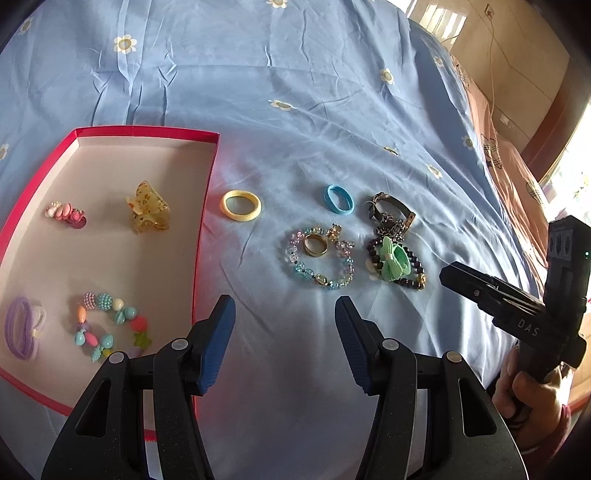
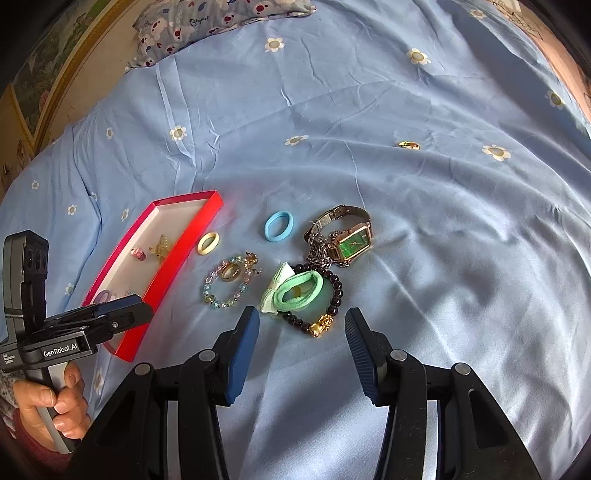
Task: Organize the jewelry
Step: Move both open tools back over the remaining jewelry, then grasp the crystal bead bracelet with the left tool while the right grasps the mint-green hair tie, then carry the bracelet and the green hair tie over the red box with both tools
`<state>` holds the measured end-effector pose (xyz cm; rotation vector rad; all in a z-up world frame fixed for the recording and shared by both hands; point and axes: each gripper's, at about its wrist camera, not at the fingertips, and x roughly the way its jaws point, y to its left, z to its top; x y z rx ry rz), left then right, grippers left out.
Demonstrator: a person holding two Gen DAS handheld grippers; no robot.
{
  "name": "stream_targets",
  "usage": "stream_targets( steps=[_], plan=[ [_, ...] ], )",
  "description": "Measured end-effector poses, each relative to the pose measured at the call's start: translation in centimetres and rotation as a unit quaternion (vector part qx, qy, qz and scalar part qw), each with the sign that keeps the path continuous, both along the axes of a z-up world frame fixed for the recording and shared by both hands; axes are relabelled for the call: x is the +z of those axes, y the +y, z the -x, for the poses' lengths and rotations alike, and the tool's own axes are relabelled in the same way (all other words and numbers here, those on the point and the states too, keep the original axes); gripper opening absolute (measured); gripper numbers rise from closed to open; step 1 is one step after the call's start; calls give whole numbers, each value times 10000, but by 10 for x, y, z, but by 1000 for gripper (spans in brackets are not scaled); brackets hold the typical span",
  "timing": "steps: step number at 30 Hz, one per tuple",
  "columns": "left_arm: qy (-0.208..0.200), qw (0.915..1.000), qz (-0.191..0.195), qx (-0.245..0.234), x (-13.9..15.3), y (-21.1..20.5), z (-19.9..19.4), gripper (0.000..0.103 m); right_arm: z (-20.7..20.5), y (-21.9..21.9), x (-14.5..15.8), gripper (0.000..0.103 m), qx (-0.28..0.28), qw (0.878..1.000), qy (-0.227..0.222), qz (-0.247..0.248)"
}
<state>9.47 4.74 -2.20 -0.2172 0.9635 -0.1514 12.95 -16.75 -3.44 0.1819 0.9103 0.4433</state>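
A red-rimmed box [image 1: 207,192] lies on the blue sheet and holds a yellow hair claw [image 1: 147,212], a pink clip [image 1: 65,214], a purple hair tie [image 1: 18,328] and a colourful bead bracelet [image 1: 110,325]. Right of it lie a yellow hair tie [image 1: 241,205], a blue hair tie [image 1: 338,199], a crystal bracelet [image 1: 320,264] around a gold ring [image 1: 315,246], a green hair tie [image 2: 299,290] on a dark bead bracelet [image 2: 334,295], and a green-faced watch [image 2: 352,240]. My left gripper [image 1: 284,314] is open and empty beside the box's right rim. My right gripper [image 2: 301,325] is open, just short of the green tie.
The red box also shows in the right wrist view [image 2: 177,258]. A small gold item [image 2: 409,145] lies alone farther up the flowered sheet. A patterned pillow [image 2: 221,18] sits at the bed's far end. A pink blanket [image 1: 517,177] lies along the right edge.
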Motion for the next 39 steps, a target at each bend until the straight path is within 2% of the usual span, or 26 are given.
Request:
stream_targets(
  steps=[9, 11, 20, 23, 24, 26, 27, 28, 34, 39],
  plan=[
    [66, 9999, -102, -89, -4, -8, -24, 55, -22, -5, 2, 49, -108, 9999, -45, 9],
    [87, 9998, -124, -101, -6, -9, -29, 55, -25, -5, 1, 46, -103, 9999, -30, -4],
    [302, 9986, -358, -255, -24, -21, -54, 54, -28, 20, -6, 44, 340, 9994, 109, -34],
    [405, 9976, -461, -329, -33, -26, -60, 47, -33, 29, -14, 43, 447, 9988, 200, 45],
    [395, 9971, -540, -356, -35, -28, -60, 41, -35, 32, -17, 41, 476, 9986, 236, 67],
    [360, 9964, -626, -435, -37, -32, -61, 29, -38, 37, -25, 32, 524, 9981, 315, 125],
    [340, 9964, -609, -487, -37, -32, -61, 17, -39, 39, -28, 28, 538, 9979, 339, 158],
    [339, 9963, -576, -534, -38, -32, -61, 7, -40, 40, -31, 18, 555, 9977, 361, 170],
    [199, 9973, -429, -563, -34, -28, -55, 7, -35, 38, -27, 14, 532, 9982, 257, 106],
    [-5, 9985, -255, -491, -19, -20, -41, 7, -30, 33, -17, 14, 520, 9985, 193, -11]
  ],
)
